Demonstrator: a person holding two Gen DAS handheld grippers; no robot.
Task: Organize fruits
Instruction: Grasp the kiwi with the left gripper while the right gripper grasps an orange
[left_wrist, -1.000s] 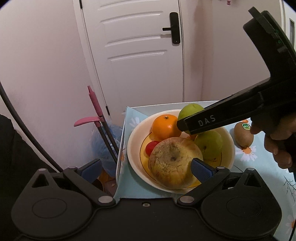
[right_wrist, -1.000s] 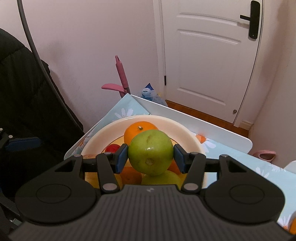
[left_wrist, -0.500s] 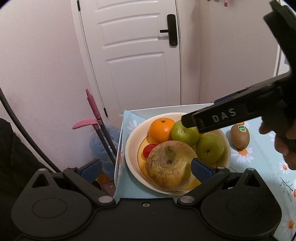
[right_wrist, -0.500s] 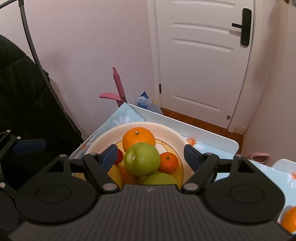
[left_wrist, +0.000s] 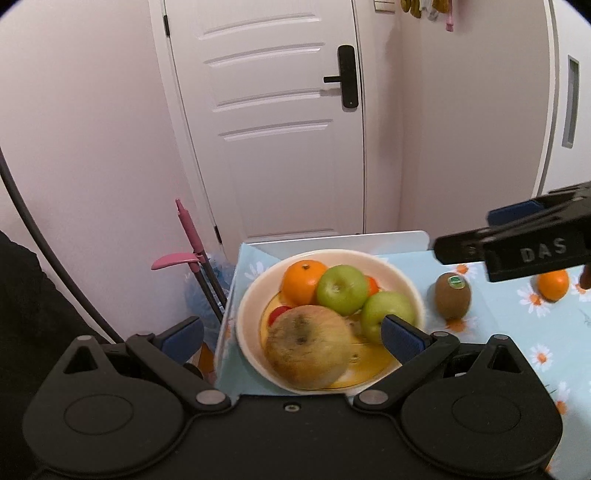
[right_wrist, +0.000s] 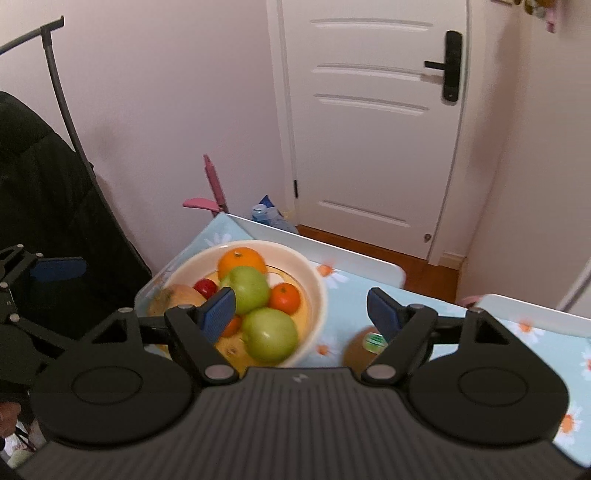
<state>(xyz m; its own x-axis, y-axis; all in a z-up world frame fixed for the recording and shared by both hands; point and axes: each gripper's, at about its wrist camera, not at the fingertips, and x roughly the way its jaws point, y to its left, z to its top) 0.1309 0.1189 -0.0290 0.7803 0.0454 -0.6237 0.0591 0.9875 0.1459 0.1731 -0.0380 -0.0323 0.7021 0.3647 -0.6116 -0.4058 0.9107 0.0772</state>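
Note:
A cream bowl (left_wrist: 410, 288) (right_wrist: 317, 295) on the flowered tablecloth holds an orange (left_wrist: 303, 280), two green apples (left_wrist: 341, 290) (right_wrist: 269, 334), a small tangerine (right_wrist: 283, 296), a red fruit (right_wrist: 205, 287) and a large brownish pear (left_wrist: 308, 354). A kiwi (left_wrist: 452, 295) (right_wrist: 364, 347) lies right of the bowl, and an orange (left_wrist: 553, 283) lies farther right. My left gripper (left_wrist: 291, 332) is open and empty over the bowl's near side. My right gripper (right_wrist: 301, 314) is open and empty above the bowl's right rim; it also shows in the left wrist view (left_wrist: 517, 247).
The table (right_wrist: 332, 251) ends just behind the bowl, with a white door (left_wrist: 277, 122) and pink walls beyond. A pink-handled tool (left_wrist: 188, 236) and a blue bag stand on the floor left of the table. A dark garment (right_wrist: 44, 206) hangs at the left.
My right gripper opened and let go of a green apple, which now rests in the bowl. It then drew back up and to the right. The left gripper pulled back slightly.

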